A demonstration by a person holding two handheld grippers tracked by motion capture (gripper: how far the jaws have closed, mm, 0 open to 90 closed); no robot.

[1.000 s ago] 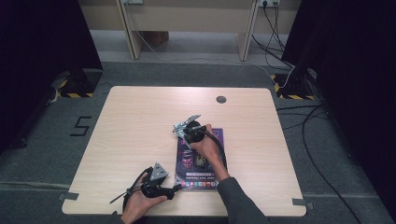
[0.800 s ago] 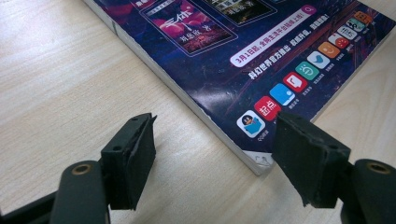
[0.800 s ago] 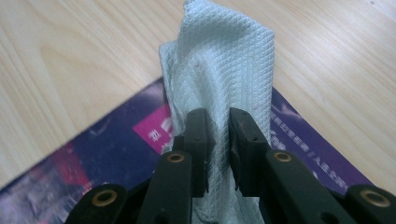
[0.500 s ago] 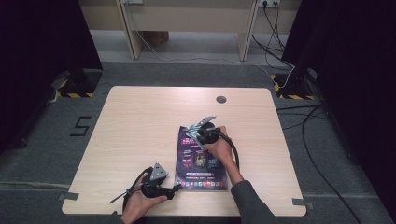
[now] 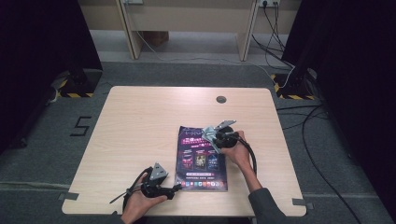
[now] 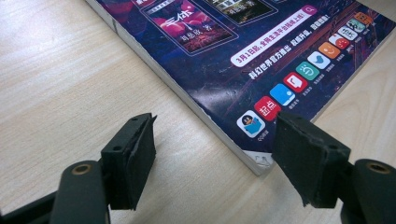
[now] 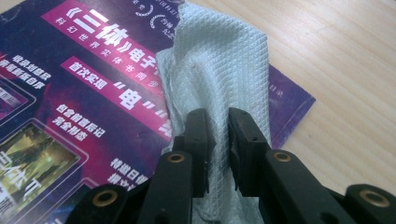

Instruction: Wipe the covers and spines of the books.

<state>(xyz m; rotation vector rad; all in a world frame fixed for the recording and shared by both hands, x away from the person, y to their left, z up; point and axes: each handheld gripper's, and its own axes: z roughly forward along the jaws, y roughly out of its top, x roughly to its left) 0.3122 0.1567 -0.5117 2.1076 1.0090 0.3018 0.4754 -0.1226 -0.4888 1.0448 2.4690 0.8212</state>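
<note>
Below, in the high view, we see the person's right hand (image 5: 237,150) stretched forward over the far right corner of a dark purple, glossy magazine (image 5: 201,158) that lies flat on the pale wooden table (image 5: 140,121). The right gripper (image 5: 208,134) points toward the left of that view, low over the cover, its black cable looping back along the wrist. In the right gripper view we find its two black jaws nearly together, clenched on a fold of a pale grey, diamond-textured wiping cloth (image 7: 219,70) — the cloth runs up between the pads and drapes across the magazine's (image 7: 79,93) white and pink lettering, with its far edge near the cover's corner.

We see the left hand (image 5: 140,201) resting at the near edge of the table, just beside the magazine's near left corner. The left gripper (image 5: 176,188) lies level and points toward that corner. In the left gripper view its jaws stand apart, holding nothing — the magazine's (image 6: 243,60) corner, with a row of coloured app icons, sits just beyond and between the two pads, not touched by either.

Around the work, we note a small round dark grommet (image 5: 221,99) set in the far part of the tabletop, well apart from both hands, and grey carpet with black cables beyond the table's right side.
</note>
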